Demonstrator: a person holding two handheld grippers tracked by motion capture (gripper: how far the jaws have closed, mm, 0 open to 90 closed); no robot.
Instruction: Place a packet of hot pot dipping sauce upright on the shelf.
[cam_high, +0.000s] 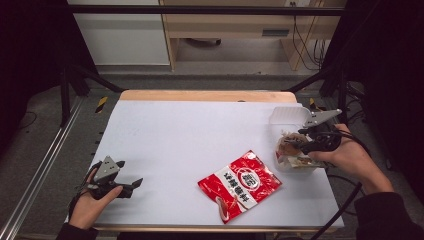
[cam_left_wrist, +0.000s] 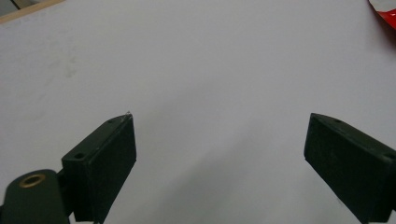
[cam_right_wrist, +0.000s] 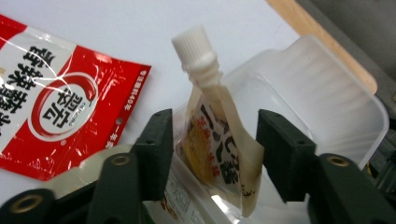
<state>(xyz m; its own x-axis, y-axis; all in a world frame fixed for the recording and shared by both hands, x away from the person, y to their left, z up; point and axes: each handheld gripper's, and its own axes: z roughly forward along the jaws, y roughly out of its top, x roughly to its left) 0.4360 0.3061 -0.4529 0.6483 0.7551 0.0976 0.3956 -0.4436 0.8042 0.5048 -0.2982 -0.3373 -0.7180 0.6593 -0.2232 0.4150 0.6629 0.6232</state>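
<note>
A small spouted pouch (cam_right_wrist: 212, 144) with a white screw cap stands upright in a clear plastic container (cam_right_wrist: 327, 93). My right gripper (cam_right_wrist: 215, 120) has a jaw pressed against each side of the pouch. From above, that gripper (cam_high: 294, 146) is at the container (cam_high: 295, 164) near the table's right edge. A red and white snack bag (cam_high: 240, 184) lies flat in front of centre, and it shows again (cam_right_wrist: 51, 102) left of the right jaws. My left gripper (cam_high: 132, 184) rests low at the front left, its jaws (cam_left_wrist: 219, 135) wide apart over bare white table.
The white tabletop (cam_high: 190, 135) has a wooden strip along its far edge (cam_high: 207, 95). The container's translucent lid (cam_high: 286, 116) stands open behind it. A corner of the red bag (cam_left_wrist: 385, 9) shows at the top right of the left gripper view. Dark frame rails flank the table.
</note>
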